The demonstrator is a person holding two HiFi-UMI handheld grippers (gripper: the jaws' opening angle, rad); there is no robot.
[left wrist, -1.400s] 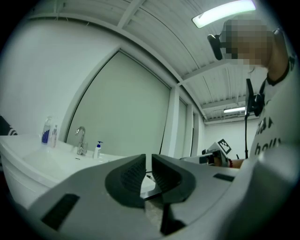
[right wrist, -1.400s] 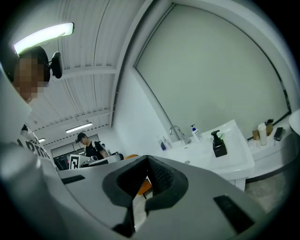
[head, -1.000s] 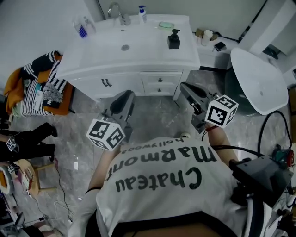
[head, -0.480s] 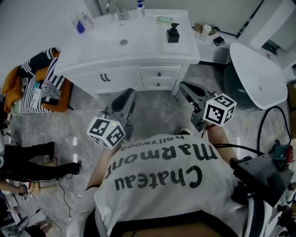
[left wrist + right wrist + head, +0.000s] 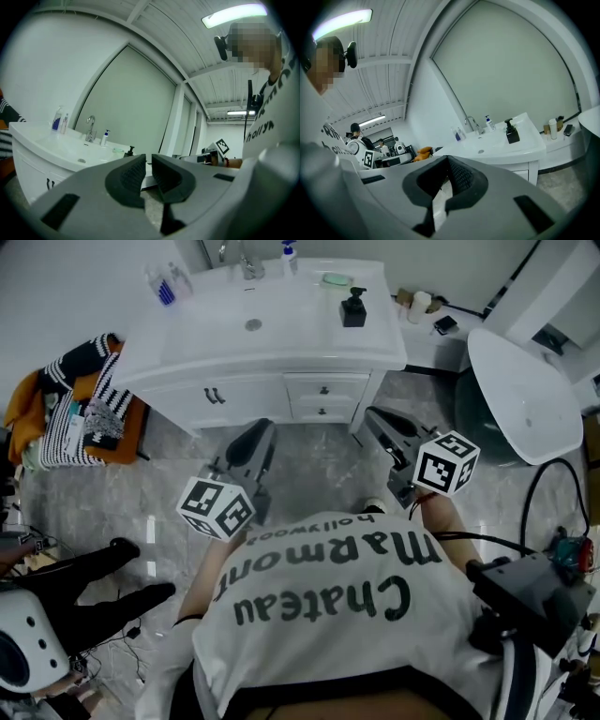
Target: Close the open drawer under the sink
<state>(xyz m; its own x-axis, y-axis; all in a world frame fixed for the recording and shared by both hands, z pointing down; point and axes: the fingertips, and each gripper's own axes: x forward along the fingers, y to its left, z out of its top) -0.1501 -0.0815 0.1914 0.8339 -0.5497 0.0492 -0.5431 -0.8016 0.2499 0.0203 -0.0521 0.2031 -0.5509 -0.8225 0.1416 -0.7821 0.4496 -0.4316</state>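
The white vanity [image 5: 272, 352] with its sink stands ahead of me on the grey floor. Two small drawers [image 5: 323, 390] sit under the counter's right part, and both look flush with the cabinet front. Left of them are the cabinet doors [image 5: 216, 397] with dark handles. My left gripper [image 5: 258, 429] hangs in front of the doors, well short of them, shut with nothing held. My right gripper [image 5: 375, 414] hovers just right of the drawers, near the vanity's corner, also shut and empty. In the gripper views, the left gripper [image 5: 149, 158] and the right gripper [image 5: 446, 160] both look up past the vanity.
A black soap dispenser [image 5: 353, 313] stands on the counter. Striped clothes lie on an orange seat [image 5: 80, 418] at the left. A white rounded fixture [image 5: 520, 399] stands at the right. Another person's legs [image 5: 103, 587] and a white device [image 5: 23, 657] are at lower left.
The other person's black-clad legs have moved down to the lower left and a white device has come into view there. Both grippers stay almost where they were.
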